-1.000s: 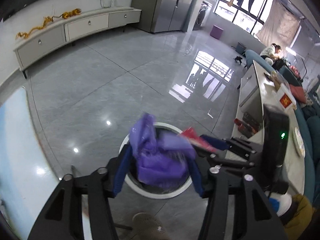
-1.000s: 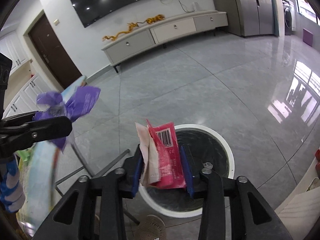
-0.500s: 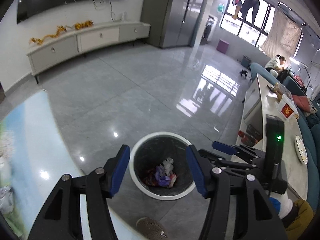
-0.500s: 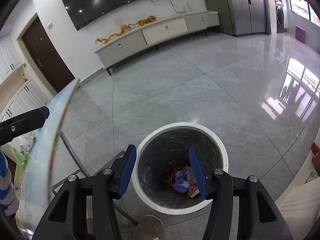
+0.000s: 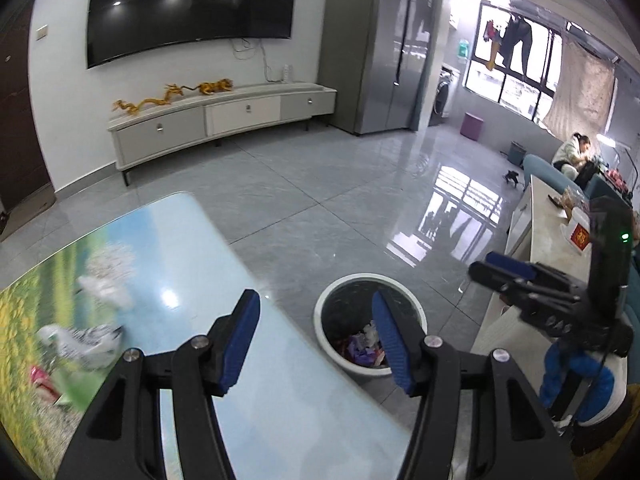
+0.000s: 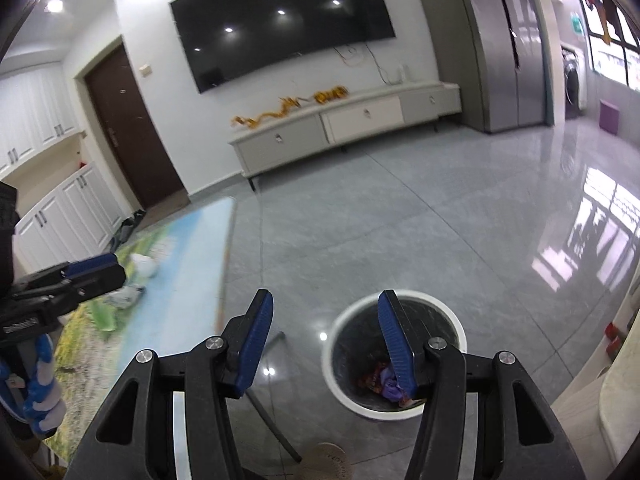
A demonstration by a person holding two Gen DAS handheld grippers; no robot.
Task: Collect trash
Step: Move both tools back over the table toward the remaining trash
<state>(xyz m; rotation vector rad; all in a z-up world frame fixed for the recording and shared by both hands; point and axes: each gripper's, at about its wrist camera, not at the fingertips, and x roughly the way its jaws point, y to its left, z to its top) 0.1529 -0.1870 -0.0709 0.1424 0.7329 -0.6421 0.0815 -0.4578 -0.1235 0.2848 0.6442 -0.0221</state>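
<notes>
Gaping apart with nothing between them, both grippers, left and right, hang over grey floor. Trash lies in the bin; wrappers litter the scenery-printed surface beside it.

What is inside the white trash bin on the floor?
In the trash bin lie crumpled wrappers, purple, red and white, at the bottom. A blue finger of the left gripper covers part of the pile, so its full contents cannot be seen.

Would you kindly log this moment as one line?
left gripper: open, empty | right gripper: open, empty | bin: holds wrappers | table: trash remains
</notes>
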